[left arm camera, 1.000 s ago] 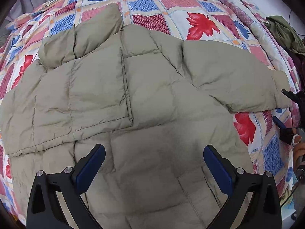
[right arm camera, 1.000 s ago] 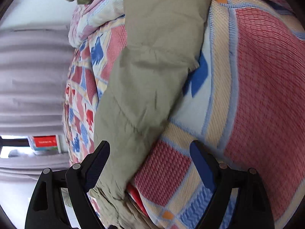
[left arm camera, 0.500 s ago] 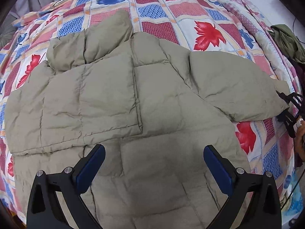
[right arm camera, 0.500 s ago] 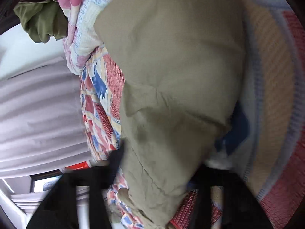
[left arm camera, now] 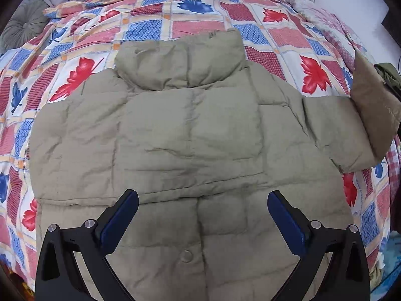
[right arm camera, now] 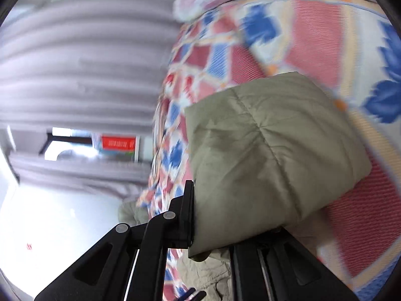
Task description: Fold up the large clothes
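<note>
A khaki puffer jacket point(left arm camera: 190, 140) lies spread on the patterned bedspread point(left arm camera: 190, 20), collar toward the far side. One sleeve is folded across its chest. My left gripper point(left arm camera: 203, 215) hovers open above the jacket's lower front, nothing between its blue pads. The other sleeve point(left arm camera: 376, 105) is lifted off the bed at the right edge of the left wrist view. In the right wrist view my right gripper point(right arm camera: 213, 225) is shut on that sleeve's cuff point(right arm camera: 263, 160), which bulges up between the black fingers and hides the pads.
A grey round cushion point(left arm camera: 22, 27) lies at the far left corner of the bed. Dark green clothing point(left arm camera: 391, 72) sits off the bed's right side. Grey curtains point(right arm camera: 82, 62) and a red sign point(right arm camera: 117, 143) fill the room beyond the bed edge.
My right gripper closed on the sleeve cuff and lifted it off the bed. The left gripper slid sideways over the jacket, bringing the collar toward the centre of its view.
</note>
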`<action>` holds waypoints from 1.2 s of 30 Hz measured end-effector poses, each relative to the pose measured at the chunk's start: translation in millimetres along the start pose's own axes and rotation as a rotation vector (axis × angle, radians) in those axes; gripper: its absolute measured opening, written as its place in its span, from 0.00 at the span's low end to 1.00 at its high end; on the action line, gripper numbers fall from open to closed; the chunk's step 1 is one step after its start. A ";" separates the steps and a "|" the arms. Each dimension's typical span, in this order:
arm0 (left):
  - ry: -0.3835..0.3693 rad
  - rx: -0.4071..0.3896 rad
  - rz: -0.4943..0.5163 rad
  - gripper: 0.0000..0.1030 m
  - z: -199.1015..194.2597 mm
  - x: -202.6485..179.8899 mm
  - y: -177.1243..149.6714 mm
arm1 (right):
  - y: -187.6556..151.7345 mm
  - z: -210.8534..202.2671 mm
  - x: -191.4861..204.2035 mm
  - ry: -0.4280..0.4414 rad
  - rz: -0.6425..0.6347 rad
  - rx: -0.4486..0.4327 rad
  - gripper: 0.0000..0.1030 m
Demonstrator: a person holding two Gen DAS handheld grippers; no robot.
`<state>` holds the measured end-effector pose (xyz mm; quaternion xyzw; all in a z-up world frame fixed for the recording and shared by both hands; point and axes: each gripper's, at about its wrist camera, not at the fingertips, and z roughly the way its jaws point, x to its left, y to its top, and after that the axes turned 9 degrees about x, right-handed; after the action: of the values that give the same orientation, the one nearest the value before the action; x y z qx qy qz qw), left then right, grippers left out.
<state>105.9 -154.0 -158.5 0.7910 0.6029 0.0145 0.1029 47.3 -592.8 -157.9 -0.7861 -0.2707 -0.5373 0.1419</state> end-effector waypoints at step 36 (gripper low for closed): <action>-0.018 -0.051 -0.163 1.00 -5.2 180.8 2.1 | -162.3 166.2 30.9 -0.457 -0.042 0.173 0.47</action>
<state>156.4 19.3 -171.3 0.7365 0.6639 0.0142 0.1293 89.6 -366.9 -204.1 -0.8663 -0.3572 -0.3230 0.1325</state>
